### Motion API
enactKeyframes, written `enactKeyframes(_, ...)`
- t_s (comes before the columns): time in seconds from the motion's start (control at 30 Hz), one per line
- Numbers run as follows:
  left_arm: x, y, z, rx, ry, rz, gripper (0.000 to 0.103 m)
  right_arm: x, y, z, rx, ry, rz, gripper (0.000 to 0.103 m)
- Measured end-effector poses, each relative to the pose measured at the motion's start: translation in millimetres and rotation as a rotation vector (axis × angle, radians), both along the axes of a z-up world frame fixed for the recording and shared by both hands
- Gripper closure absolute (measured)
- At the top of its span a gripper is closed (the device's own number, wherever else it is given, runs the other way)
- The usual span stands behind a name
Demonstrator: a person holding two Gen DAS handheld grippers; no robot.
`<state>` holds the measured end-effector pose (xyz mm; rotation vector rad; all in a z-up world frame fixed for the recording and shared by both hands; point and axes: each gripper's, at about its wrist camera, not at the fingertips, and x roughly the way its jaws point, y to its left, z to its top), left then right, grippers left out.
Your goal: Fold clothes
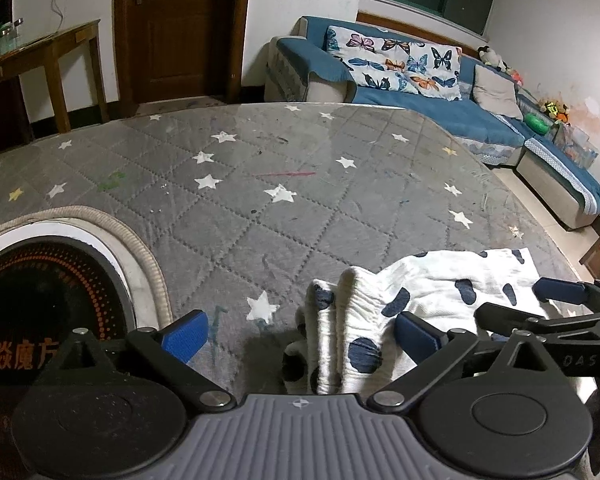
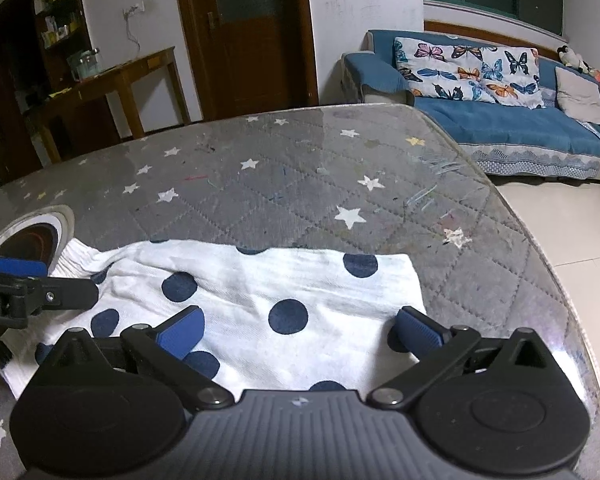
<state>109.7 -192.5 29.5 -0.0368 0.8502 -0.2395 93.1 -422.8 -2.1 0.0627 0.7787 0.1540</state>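
Right wrist view shows a round table (image 2: 380, 152) covered in grey quilted cloth with white stars under a clear sheet. On its near side lies a white garment (image 2: 260, 288) with dark blue dots, spread mostly flat. Its long axis runs left to right across the view. The far edge is straight and the right end is squared off. The left end is rumpled, with a ribbed band bunched up near a round burner (image 2: 32, 236) set into the table.

The right gripper (image 2: 296, 330) hovers low over the near part of the garment, fingers spread wide and holding nothing. The left gripper (image 2: 300, 334) sits at the rumpled end, also wide open, with raised ridges of cloth between its fingers but nothing pinched.

Whether the garment is part-folded or only laid out cannot be told; the flat squared end fits either. For a clean fold, each gripper would best close on a single edge, not a bunch. The rumpled left end looks worth smoothing so the layers lie even, and the lift should stay level.
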Motion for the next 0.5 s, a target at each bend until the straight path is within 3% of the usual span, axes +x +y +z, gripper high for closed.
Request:
enactKeyframes(0.37,-26.3,12.1,20.9,-0.060,-0.107,-0.035,0.000,-56.1,-1.9,28.5,0.029,-0.152,-0.052,0.000)
enactKeyframes(0.5,-36.9,15.9,26.7,-0.087,-0.143,-0.034,0.000,-79.1,-6.2,29.6,0.085,-0.186,-0.084,0.000)
